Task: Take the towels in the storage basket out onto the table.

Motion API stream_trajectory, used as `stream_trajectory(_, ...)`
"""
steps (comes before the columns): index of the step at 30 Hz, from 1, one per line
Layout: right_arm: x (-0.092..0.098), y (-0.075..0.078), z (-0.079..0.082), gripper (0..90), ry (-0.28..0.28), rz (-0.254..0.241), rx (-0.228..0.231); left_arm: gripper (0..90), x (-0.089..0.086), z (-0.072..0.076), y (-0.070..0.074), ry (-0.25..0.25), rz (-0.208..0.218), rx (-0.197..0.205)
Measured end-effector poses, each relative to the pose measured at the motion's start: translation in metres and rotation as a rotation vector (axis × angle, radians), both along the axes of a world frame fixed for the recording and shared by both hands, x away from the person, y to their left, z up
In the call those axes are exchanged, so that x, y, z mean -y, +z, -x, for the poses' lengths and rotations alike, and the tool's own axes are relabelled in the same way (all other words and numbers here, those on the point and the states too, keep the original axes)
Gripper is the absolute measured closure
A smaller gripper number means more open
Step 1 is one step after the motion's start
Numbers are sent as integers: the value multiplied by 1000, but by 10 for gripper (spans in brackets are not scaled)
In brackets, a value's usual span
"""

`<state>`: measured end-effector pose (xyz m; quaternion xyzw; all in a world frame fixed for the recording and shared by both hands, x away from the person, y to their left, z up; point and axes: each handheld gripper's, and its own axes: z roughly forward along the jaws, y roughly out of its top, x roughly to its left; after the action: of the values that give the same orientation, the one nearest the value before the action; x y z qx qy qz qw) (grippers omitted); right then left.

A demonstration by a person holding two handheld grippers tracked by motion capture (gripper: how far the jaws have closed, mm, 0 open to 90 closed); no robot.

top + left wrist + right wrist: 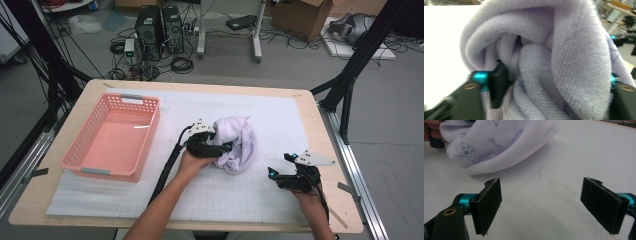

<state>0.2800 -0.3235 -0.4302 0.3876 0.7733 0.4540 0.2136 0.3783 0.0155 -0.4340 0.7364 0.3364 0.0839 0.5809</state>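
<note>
Left on the white mat (150,200), the pink basket (113,136) appears from the high view. Mid-table, the left gripper (222,148) is pushed into a bunched lavender towel (239,142). Its own view shows terry folds (549,62) packed between 2 widely spread jaws; whether the pads press is unclear, the right jaw cut off. Farther right, the right gripper (541,205) hangs spread and empty, the towel's printed hem (499,145) just beyond.

You have before you one crumpled pale-lilac terry towel (236,142), one empty pink slatted plastic basket (112,137), one white gridded mat (260,190) over one light wooden table (30,205), and two black two-jaw grippers.
</note>
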Motion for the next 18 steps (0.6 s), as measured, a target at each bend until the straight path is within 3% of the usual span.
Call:
stream_trajectory(4, 1, 0, -1, 159, 0, 5, 5, 206, -18, 7, 18, 59, -60, 49)
stream_trajectory(8, 0, 0, 0, 159, -5, 6, -2, 204, -39, 19, 28, 84, -64, 72)
stream_trajectory(11, 1, 0, 0, 159, -10, 4, 0, 206, -53, 31, 26, 77, -66, 89)
stream_trajectory(18, 1, 1, -1, 159, -22, -6, 2, 228, -85, 60, 10, 96, -22, 115)
